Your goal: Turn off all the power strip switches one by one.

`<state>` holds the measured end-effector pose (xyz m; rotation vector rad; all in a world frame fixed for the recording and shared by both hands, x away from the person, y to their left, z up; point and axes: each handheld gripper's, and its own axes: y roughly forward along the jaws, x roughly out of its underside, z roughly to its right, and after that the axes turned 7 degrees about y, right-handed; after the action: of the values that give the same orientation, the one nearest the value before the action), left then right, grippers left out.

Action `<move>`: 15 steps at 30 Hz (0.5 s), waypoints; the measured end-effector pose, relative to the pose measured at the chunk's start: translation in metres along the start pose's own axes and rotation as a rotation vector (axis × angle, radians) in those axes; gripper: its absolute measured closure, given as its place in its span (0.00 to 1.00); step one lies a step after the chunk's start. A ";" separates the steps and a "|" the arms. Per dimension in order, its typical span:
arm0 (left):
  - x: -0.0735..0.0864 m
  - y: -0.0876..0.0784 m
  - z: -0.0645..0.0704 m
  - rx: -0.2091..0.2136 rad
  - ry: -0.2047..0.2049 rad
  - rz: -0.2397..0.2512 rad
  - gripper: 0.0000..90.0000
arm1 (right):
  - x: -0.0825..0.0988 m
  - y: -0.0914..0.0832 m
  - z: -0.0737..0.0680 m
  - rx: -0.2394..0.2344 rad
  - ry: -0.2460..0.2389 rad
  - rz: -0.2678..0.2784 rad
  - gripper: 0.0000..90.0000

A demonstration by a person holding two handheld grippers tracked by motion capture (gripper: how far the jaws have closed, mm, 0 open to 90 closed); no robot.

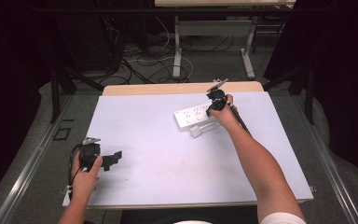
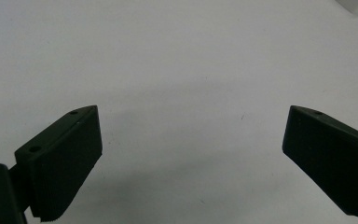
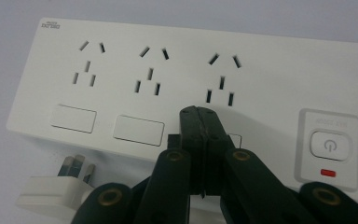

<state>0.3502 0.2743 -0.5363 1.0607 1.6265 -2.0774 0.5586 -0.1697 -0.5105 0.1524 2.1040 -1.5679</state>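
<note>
step: right claw (image 3: pixel 200 114) closed, empty, tips at power strip (image 3: pixel 186 79) front row – likely pressing a switch | strip mid-tabletop (image 1: pixel 144 154), plug (image 3: pixel 51 193) loose beside it | left claw (image 2: pixel 191 154) wide, idle | next: a firm push – then lift off

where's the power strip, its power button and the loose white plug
power strip (image 3: pixel 261 60): right gripper view, bare top face
power button (image 3: pixel 329 145): right gripper view, button centre
white plug (image 3: pixel 51 196): right gripper view, plug body
</note>
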 end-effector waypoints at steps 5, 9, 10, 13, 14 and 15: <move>0.000 0.001 0.000 -0.002 0.003 0.006 0.05 | 0.001 0.002 -0.003 -0.011 -0.012 -0.028 1.00; 0.000 0.001 0.000 -0.002 0.002 -0.002 0.05 | 0.002 0.007 -0.007 -0.022 -0.030 0.022 1.00; 0.000 0.001 0.000 -0.002 0.002 -0.003 0.05 | 0.001 0.006 -0.009 0.003 -0.039 0.004 1.00; 0.001 0.001 0.000 -0.002 0.002 0.004 0.05 | 0.001 0.005 -0.007 -0.009 -0.028 -0.006 1.00; 0.001 0.001 0.000 -0.003 0.002 0.006 0.05 | 0.001 0.005 -0.007 -0.009 -0.028 -0.006 1.00; 0.000 0.000 0.000 -0.003 0.001 -0.001 0.05 | 0.001 0.005 -0.007 -0.010 -0.030 -0.005 1.00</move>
<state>0.3502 0.2742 -0.5369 1.0608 1.6304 -2.0744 0.5573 -0.1614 -0.5137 0.1201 2.0907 -1.5527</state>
